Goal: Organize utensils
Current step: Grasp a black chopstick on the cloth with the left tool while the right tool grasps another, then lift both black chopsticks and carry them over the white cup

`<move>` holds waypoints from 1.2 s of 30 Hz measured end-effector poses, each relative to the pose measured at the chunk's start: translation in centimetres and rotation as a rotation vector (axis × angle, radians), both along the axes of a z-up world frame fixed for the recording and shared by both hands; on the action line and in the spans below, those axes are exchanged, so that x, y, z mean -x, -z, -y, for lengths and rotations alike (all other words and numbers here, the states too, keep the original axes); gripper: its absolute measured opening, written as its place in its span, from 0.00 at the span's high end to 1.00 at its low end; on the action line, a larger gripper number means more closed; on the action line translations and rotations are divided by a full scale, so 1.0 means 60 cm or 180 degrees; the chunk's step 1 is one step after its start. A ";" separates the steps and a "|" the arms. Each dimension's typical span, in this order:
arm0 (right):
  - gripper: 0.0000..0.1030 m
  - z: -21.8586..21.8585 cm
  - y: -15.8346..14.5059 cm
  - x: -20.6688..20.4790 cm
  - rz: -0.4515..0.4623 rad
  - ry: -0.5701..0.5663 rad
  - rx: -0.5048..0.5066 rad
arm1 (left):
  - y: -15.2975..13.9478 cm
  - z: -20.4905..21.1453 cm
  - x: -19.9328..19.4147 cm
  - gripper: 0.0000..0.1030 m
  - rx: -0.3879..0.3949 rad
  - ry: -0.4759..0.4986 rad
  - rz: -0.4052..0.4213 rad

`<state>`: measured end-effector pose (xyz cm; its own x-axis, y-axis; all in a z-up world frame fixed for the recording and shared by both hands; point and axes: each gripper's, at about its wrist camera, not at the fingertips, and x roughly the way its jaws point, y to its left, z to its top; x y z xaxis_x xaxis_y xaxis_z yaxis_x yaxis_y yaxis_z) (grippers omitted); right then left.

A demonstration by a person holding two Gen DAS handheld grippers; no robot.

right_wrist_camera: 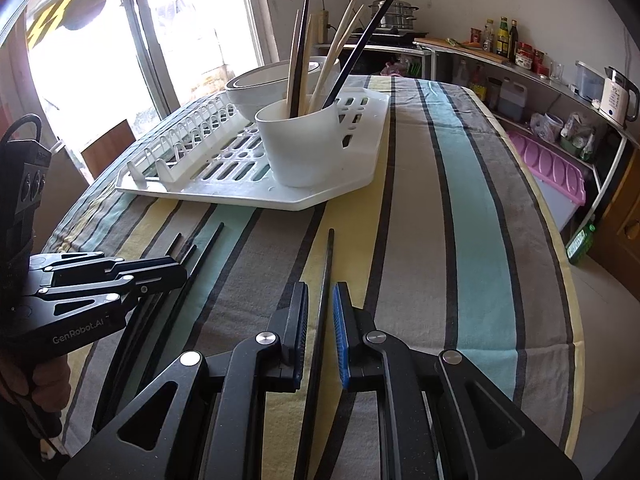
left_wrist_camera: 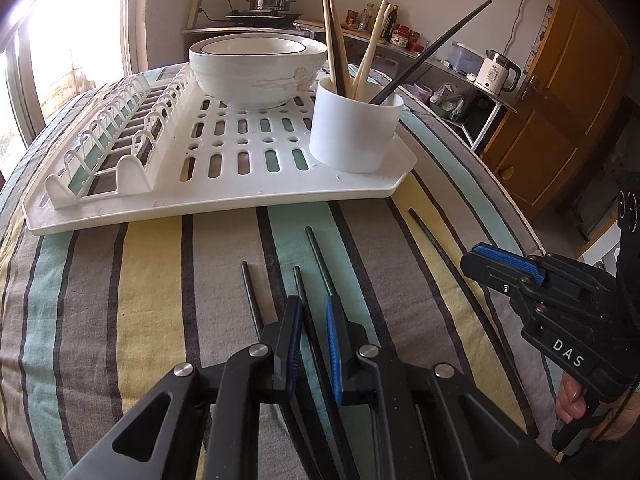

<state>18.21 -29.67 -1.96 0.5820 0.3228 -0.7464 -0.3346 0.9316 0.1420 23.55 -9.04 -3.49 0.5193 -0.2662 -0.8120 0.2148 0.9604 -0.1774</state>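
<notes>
The left gripper hung low over the striped tablecloth, its jaws narrowed to a small gap; a black chopstick ran between the pads, but whether the pads pressed on it I could not tell; a second black chopstick lay just to its left on the cloth and a third passed beside its right finger.

The right gripper stood likewise low and nearly closed, with a slim gap either side of a lone black chopstick that lay on the cloth between its pads and reached on ahead of them; a grip on it was not plain.

Ahead of both grippers sat the white drying rack; at the rack's near right corner stood a white cup holding upright chopsticks, some pale wood and some black; behind the cup, further from the grippers, rested stacked white bowls.

Seen from the right wrist, the left gripper lay to the left, over the other black chopsticks.
</notes>
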 end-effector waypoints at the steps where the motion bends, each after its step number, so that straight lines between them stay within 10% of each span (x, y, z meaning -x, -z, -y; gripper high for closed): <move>1: 0.88 0.000 0.002 -0.002 -0.0013 -0.0002 0.0012 | 0.000 0.003 0.000 0.89 -0.0006 0.0012 0.0004; 17: 0.87 -0.036 0.017 -0.042 -0.0087 -0.0198 0.0427 | 0.002 0.044 0.015 0.94 -0.0395 0.0193 0.0211; 36: 0.95 -0.029 -0.027 -0.032 0.0108 -0.0131 0.0277 | -0.040 0.010 0.002 0.95 -0.0026 0.0201 0.0218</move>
<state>20.11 -27.92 -0.34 0.5951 0.2818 -0.7526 -0.3760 0.9253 0.0491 23.41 -9.65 -1.10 0.5561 -0.2938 -0.7775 0.2865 0.9459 -0.1525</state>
